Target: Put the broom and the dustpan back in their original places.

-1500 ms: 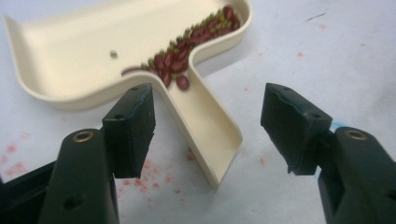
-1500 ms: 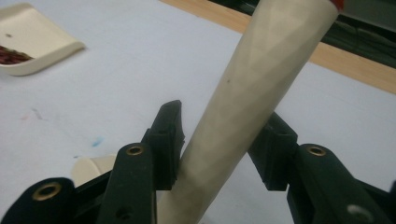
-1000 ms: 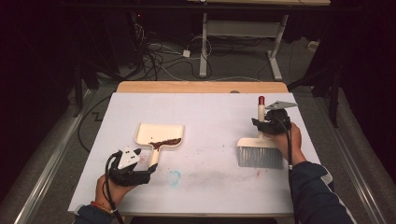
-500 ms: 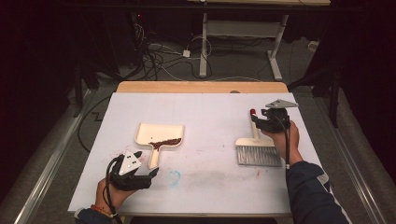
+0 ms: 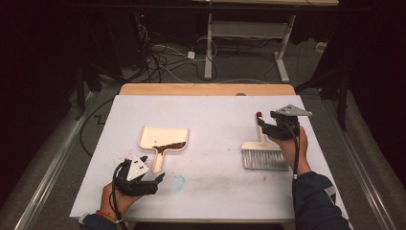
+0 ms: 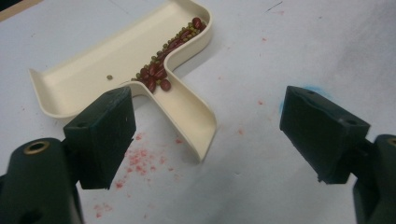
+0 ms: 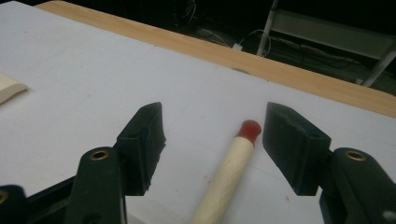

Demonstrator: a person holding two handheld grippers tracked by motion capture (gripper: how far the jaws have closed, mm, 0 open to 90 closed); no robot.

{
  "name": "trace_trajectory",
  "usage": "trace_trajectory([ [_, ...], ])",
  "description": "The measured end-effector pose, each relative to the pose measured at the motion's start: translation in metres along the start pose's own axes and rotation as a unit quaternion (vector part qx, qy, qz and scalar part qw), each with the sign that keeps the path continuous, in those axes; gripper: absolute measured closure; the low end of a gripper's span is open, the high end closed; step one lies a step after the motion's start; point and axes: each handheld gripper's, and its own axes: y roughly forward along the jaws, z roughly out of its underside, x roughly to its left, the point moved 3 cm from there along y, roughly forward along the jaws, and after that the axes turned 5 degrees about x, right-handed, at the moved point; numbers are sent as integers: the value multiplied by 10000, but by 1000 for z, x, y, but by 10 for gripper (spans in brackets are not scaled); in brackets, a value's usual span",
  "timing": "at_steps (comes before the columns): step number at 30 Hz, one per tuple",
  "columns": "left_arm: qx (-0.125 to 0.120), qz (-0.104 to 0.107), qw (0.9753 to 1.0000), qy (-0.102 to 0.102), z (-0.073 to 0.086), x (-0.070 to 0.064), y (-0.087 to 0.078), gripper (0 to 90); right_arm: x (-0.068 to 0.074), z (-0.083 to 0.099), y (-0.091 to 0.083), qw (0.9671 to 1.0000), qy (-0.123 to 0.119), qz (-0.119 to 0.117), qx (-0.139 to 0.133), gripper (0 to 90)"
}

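- High view: dustpan (image 5: 165, 140) flat on the table (image 5: 210, 191), left of centre, a line of beans (image 5: 168, 146) heaped against its near wall, handle pointing toward the left gripper (image 5: 139, 175).
- Left gripper view: same beans (image 6: 161, 70), dark red and green, lying where pan meets handle; handle end close ahead of the jaws, nearer the left one and not between them; jaws spread wide, nothing gripped.
- Brush (image 5: 262, 152) lying flat right of centre, bristles toward the person, red-tipped handle pointing away.
- Right gripper (image 5: 276, 128) over the brush handle; in the right gripper view, handle (image 7: 233, 168) running up between the jaws, both pads clear of it, jaws spread.
- Red specks and a faint blue smear on the table near the dustpan.
- Judged step: sweeping apparently done, both tools let go or not yet regrasped; cannot tell which.
- Next move, as a guess: close on the dustpan handle squarely, lift level, keep the open lip tilted up so no beans roll out.
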Motion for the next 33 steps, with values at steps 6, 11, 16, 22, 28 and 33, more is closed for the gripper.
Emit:
trace_trajectory([
  [6, -1, 2, 10000, 54, 0, -1, 2, 175, -1, -1, -5, 9997, 82, 109, -178, 328],
  [11, -13, -23, 9999, 100, -1, 0, 2, 175, 0, -2, -7, 9997, 61, 55, -246, 258],
  [16, -35, -9, 9999, 109, 0, 2, 1, 174, 1, -4, -10, 9991, 95, 96, -398, 181],
  [22, 13, 28, 9999, 154, 0, 1, 2, 170, 3, -5, -12, 9988, 98, 27, -480, 156],
  [28, 10, 55, 9999, 150, 0, 1, 2, 170, 7, -7, -14, 9984, 25, -22, -565, 155],
  [33, 13, 56, 9999, 160, 0, 2, 2, 169, 11, -10, -18, 9980, -35, -17, -636, 157],
])
